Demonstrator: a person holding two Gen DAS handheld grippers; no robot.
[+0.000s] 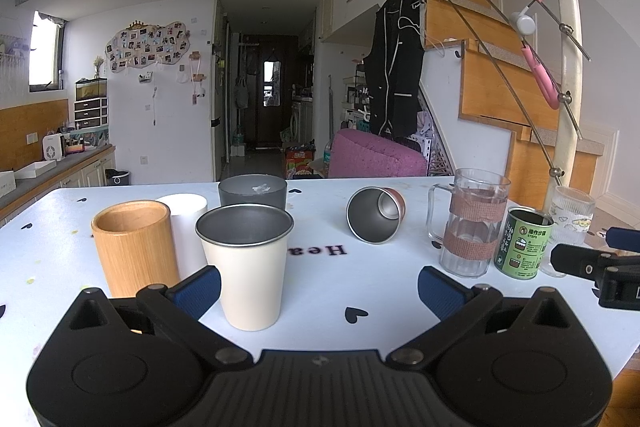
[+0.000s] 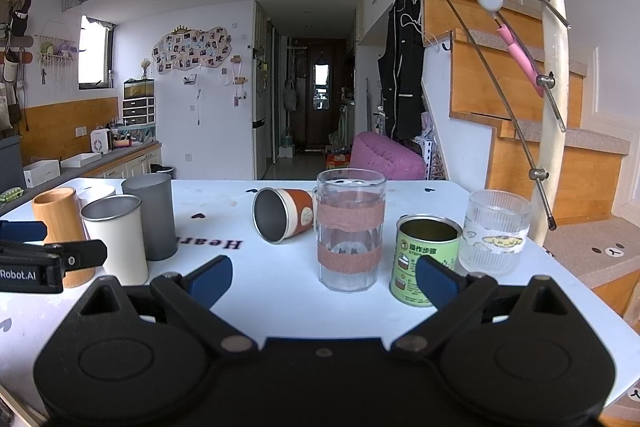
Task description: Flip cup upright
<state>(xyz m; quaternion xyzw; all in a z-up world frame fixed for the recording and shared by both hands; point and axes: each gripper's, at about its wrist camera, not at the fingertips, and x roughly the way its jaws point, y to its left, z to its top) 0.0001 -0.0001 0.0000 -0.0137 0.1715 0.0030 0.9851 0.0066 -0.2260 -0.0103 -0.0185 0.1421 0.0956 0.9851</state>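
Evidently at the approach step, both the left gripper (image 1: 319,287) and the right gripper (image 2: 324,281) hold their jaws apart and empty, while the tipped rust-orange metal-lined cup (image 1: 376,214) lies mid-frame on the white heart-printed table (image 1: 320,279), needing a reach past the taped clear glass mug (image 2: 350,231).

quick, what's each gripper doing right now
Left gripper: open, holding nothing.
Right gripper: open, holding nothing.
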